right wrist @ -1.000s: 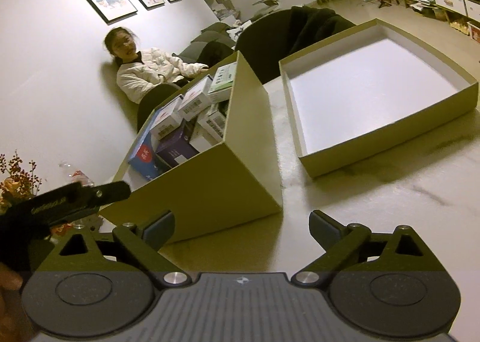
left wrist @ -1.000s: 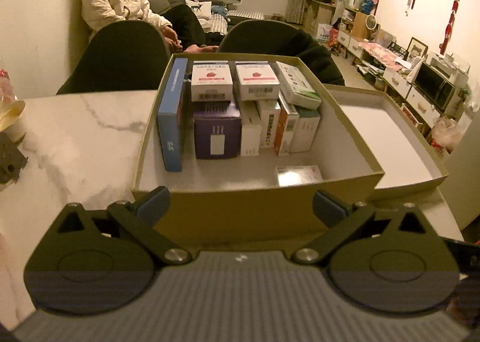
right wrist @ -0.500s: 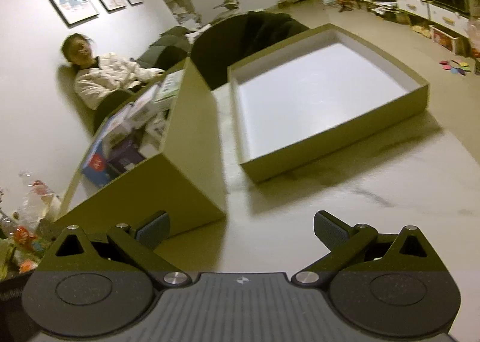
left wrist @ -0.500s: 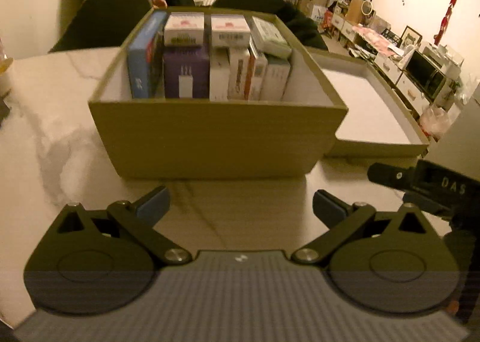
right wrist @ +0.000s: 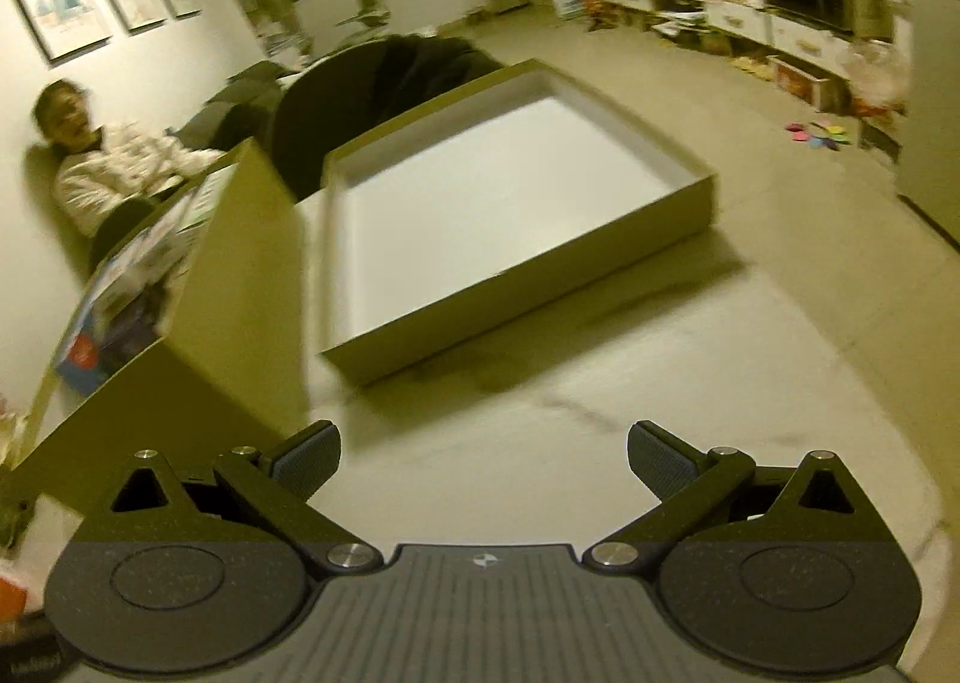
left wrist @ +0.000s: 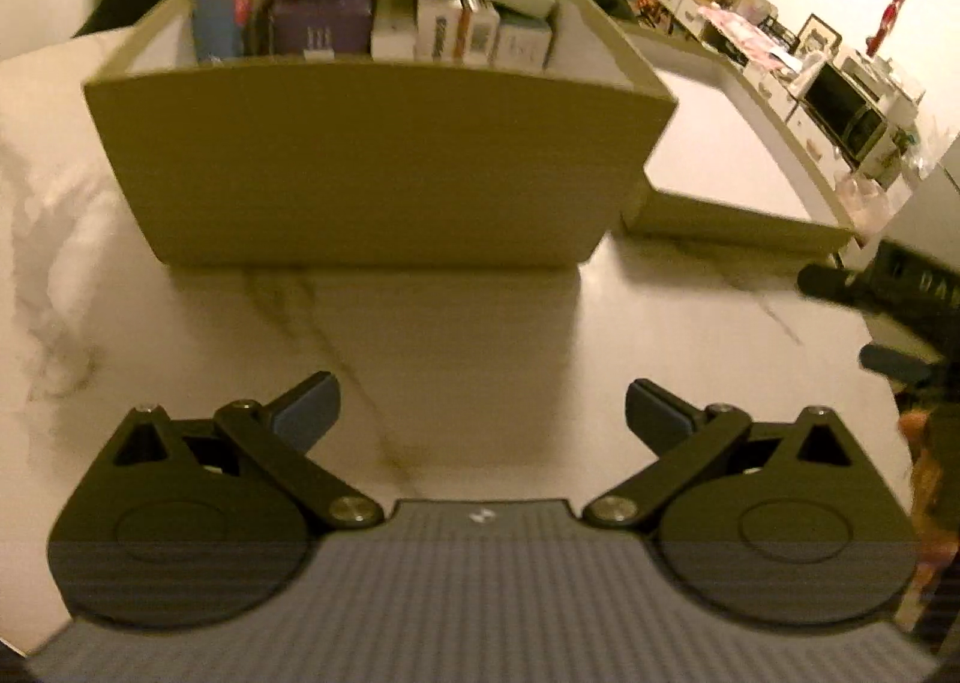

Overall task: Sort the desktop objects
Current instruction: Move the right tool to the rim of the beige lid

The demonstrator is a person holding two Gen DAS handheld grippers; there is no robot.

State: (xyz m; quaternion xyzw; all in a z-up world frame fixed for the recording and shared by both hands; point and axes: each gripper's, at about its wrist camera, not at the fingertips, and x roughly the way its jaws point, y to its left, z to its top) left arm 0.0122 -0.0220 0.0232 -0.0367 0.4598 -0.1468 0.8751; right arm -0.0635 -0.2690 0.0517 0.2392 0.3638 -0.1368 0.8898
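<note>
A deep olive cardboard box [left wrist: 372, 167] stands on the marble table [left wrist: 456, 347], packed with several medicine boxes [left wrist: 420, 5] standing upright. Its shallow white-lined lid [right wrist: 498, 203] lies open side up just to the right of it, empty. My left gripper [left wrist: 480, 413] is open and empty, low over the table in front of the box's near wall. My right gripper [right wrist: 483, 455] is open and empty, in front of the lid's near corner, with the deep box [right wrist: 198, 323] at its left. The right gripper's body shows at the right edge of the left wrist view [left wrist: 900, 311].
Dark chairs [right wrist: 384, 95] stand behind the table. A person in a white jacket [right wrist: 114, 173] sits against the far wall. A TV cabinet and cluttered shelves [right wrist: 798, 5] line the right side of the room. The table's right edge [right wrist: 870, 395] curves near my right gripper.
My left gripper has pulled back and dropped from above the box rim to table level. My right gripper has swung right, from the deep box toward the lid. Both stayed open.
</note>
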